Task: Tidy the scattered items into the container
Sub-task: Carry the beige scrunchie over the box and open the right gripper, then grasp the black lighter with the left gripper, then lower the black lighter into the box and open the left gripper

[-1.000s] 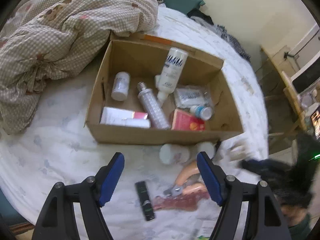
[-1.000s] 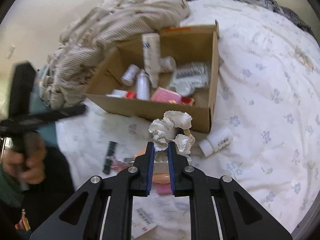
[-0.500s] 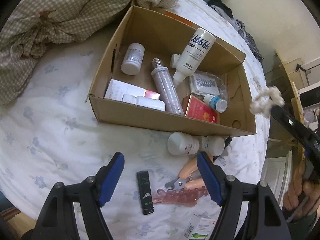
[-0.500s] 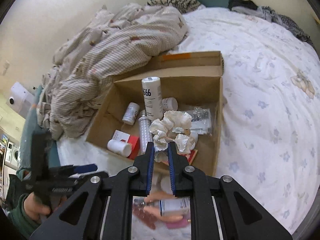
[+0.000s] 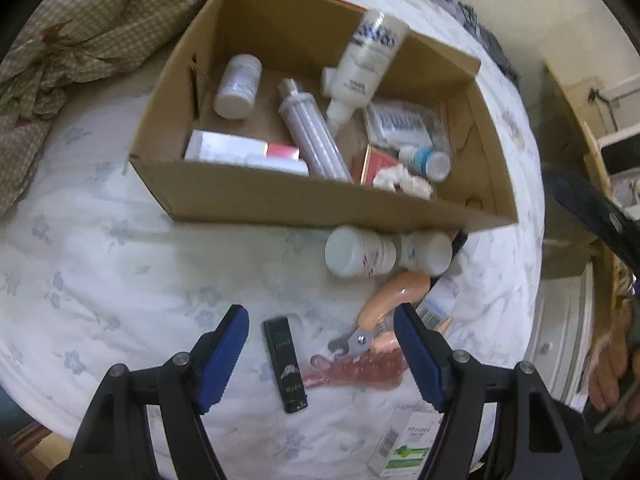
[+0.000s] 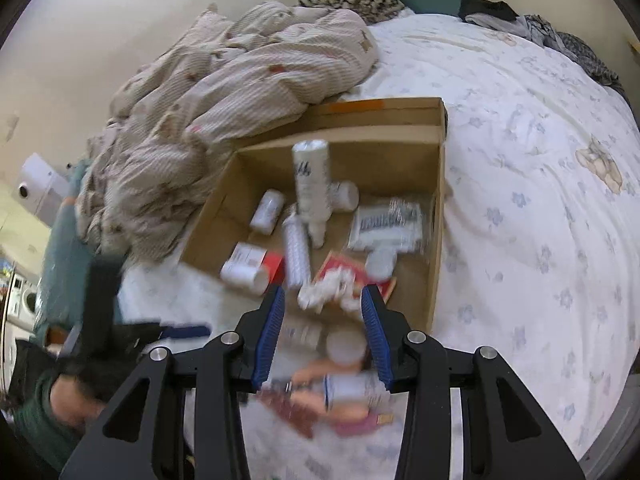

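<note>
The right gripper [image 6: 323, 334], low in the frame, is spread open; the white scrunchie [image 6: 326, 289] lies in the box [image 6: 438, 216]. The left gripper [image 5: 322, 354] is also held open.

a: the open brown box [image 5: 256, 200] looks like matt corrugated cardboard, and the white ruffled scrunchie [image 5: 404, 184] in it is soft, crinkled cloth.

b: the tall white squeeze bottle [image 5: 366, 64] and the two white round jars [image 5: 384, 250] outside the box look like smooth plastic. the small black rectangular lighter [image 5: 285, 364] is glossy.

a: the peach-handled nail clipper [image 5: 384, 308] has shiny plastic grips and bare metal blades.

b: the white flower-print bedsheet [image 6: 520, 184] is matt quilted cloth, the beige checked blanket [image 5: 80, 28] rumpled woven cloth. the blue pads [image 5: 222, 360] of the left gripper [image 5: 320, 360] look ribbed and rubbery.
</note>
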`<action>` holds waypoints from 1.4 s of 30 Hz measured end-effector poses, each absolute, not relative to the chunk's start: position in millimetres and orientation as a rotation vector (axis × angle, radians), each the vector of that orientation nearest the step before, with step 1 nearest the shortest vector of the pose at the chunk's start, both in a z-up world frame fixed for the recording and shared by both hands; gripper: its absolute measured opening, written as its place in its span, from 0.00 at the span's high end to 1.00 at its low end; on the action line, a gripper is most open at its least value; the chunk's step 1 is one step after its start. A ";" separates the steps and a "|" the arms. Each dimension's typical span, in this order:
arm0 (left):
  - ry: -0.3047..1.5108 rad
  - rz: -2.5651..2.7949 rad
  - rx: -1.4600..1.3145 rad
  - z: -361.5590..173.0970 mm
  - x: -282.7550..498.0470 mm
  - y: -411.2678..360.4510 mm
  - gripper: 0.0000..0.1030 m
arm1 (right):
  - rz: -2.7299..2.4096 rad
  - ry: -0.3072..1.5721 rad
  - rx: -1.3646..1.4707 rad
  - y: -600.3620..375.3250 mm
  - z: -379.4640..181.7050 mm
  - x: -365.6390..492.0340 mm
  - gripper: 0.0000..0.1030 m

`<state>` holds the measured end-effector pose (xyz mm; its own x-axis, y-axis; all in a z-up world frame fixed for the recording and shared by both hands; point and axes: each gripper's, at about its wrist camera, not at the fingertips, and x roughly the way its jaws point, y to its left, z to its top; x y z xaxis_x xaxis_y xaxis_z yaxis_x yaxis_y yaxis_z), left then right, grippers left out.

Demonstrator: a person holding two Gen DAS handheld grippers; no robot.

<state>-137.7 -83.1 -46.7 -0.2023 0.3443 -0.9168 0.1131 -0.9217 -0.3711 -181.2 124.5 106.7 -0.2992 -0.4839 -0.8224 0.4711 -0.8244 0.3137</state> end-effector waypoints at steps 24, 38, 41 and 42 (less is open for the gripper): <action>-0.179 2.310 -2.095 -79.3 -136.0 -60.6 0.81 | -2.107 -0.247 1.392 191.9 63.6 -109.2 0.57; -0.072 2.742 -1.589 85.7 -178.9 -51.3 0.81 | -2.091 -0.249 1.311 181.1 90.3 -96.9 0.57; -0.071 2.771 -1.583 84.9 -208.4 -49.6 0.81 | -2.094 -0.238 1.302 179.7 93.0 -94.6 0.57; -0.071 2.776 -1.590 81.1 -218.9 -48.1 0.81 | -2.096 -0.239 1.304 180.5 92.6 -94.6 0.57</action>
<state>-218.9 -48.1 81.1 -0.5049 -0.0283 -0.8627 0.0723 -0.9973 -0.0095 -94.6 180.5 92.6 -0.2941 -0.6099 -0.7359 0.4287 -0.7723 0.4688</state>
